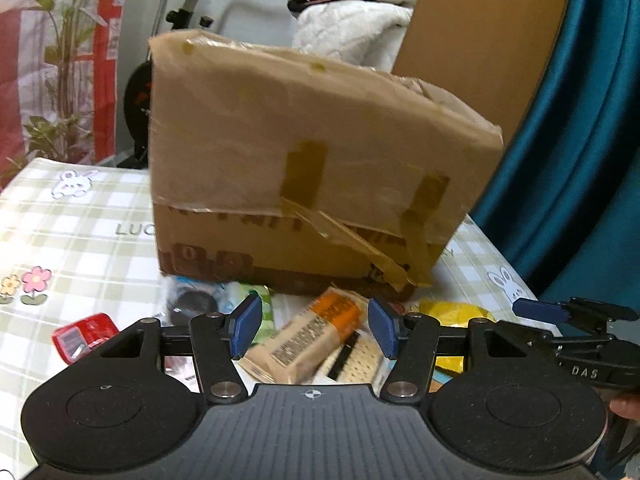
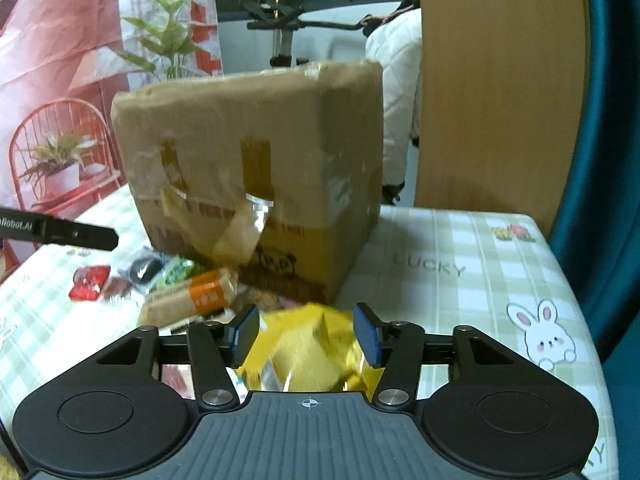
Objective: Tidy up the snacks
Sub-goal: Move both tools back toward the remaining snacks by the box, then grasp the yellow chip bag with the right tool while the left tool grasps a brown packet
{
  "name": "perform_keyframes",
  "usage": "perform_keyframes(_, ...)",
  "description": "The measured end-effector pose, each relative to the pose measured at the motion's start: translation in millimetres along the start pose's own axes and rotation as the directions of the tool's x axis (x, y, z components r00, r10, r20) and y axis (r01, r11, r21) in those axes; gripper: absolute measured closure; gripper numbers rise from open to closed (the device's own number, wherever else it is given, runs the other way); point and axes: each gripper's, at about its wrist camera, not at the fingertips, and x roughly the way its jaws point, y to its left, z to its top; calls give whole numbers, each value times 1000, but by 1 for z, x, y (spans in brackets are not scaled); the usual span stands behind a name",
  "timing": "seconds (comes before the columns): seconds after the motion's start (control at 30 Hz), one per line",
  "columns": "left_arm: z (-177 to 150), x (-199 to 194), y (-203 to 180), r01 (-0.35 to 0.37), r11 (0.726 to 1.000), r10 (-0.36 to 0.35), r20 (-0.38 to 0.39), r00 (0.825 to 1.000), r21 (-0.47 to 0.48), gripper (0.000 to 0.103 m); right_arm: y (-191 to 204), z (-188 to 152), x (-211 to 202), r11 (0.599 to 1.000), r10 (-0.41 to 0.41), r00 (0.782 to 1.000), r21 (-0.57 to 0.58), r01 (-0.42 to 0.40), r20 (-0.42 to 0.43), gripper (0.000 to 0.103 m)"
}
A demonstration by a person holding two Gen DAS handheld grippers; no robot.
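Before taped cardboard box [image 1: 304, 160], crinkly snack packets [image 1: 312, 344].

yellow snack bag [image 2: 308, 344] between open right hand-held gripper [image 2: 306, 334] pads, before taped cardboard box [image 2: 256, 160]

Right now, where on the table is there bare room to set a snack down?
Bare tablecloth right of the cardboard box, out to the bunny print. Crowded in front of the box: tan cracker pack, yellow bag, red packet.
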Motion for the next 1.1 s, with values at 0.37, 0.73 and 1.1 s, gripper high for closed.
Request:
perform_keyframes(0.37, -13, 12, -3, 0, 1000, 0, -52, 999, -7, 43, 9, -14, 13, 999, 26, 998, -46, -28, -61, 38)
perform_keyframes(0.73, -23, 9, 32, -79, 994, 73, -73, 995, -78, 43, 11, -12, 47, 994, -13, 992, -105, 0, -122, 31)
perform_keyframes(1.1, -29, 0, 59, -128, 985, 121, -69, 990, -116, 43, 10, -6, 49, 997, -30, 997, -75, 24, -74, 50)
